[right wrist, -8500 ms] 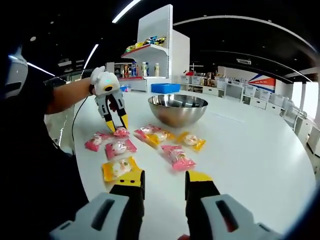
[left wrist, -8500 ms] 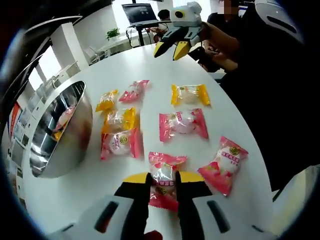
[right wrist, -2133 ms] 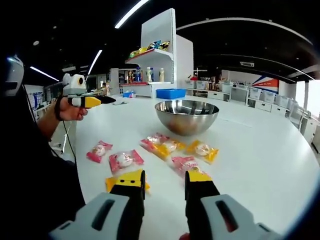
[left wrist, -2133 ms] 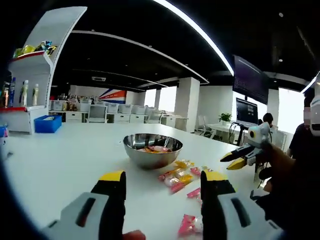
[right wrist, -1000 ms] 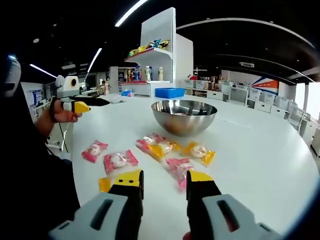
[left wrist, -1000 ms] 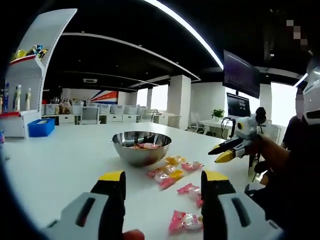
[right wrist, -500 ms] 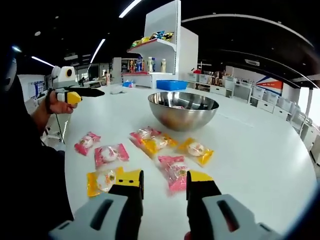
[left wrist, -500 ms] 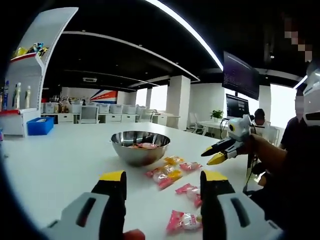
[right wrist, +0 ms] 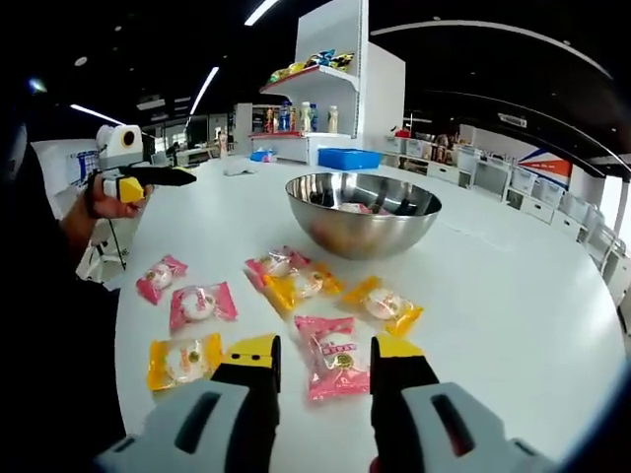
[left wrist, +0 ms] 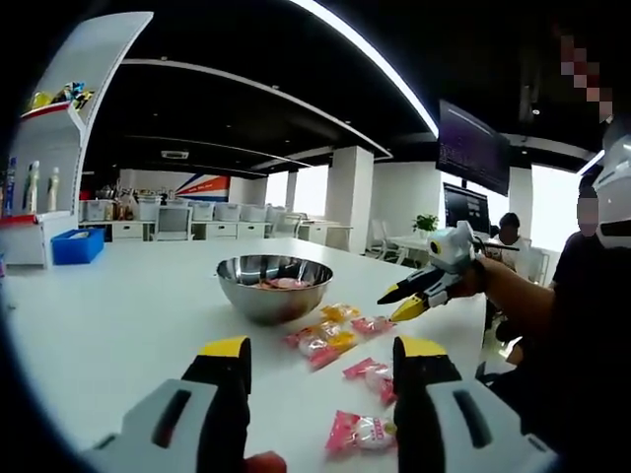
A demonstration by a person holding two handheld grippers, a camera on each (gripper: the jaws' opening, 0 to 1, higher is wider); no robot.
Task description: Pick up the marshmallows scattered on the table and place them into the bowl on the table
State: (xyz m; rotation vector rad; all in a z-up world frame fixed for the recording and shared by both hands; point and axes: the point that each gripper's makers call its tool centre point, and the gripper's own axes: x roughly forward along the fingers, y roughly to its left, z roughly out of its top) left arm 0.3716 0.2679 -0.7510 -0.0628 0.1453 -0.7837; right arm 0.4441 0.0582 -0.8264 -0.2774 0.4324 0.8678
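Note:
A steel bowl (right wrist: pixel 363 212) with a few wrapped marshmallows inside stands on the white round table (right wrist: pixel 513 296). Several wrapped marshmallows lie in front of it: a pink packet (right wrist: pixel 335 367), a yellow one (right wrist: pixel 182 363), two more pink ones (right wrist: pixel 197 304) and a yellow one (right wrist: pixel 383 305). My right gripper (right wrist: pixel 323 351) is open low over the table, its jaws on either side of the near pink packet. My left gripper (left wrist: pixel 322 353) is open and empty, held above the table facing the bowl (left wrist: pixel 274 286). The right gripper (left wrist: pixel 406 302) shows there above the packets (left wrist: pixel 320 340).
A person's hand holds my left gripper (right wrist: pixel 138 182) off the table's left edge. White shelves (right wrist: pixel 330 94) with goods and a blue bin (right wrist: pixel 347 158) stand behind the bowl. Desks and a wall screen (left wrist: pixel 473 148) fill the far room.
My right gripper has dropped and moved forward, so the near pink packet now lies between its open jaws. My left gripper has stayed open and nearly still.

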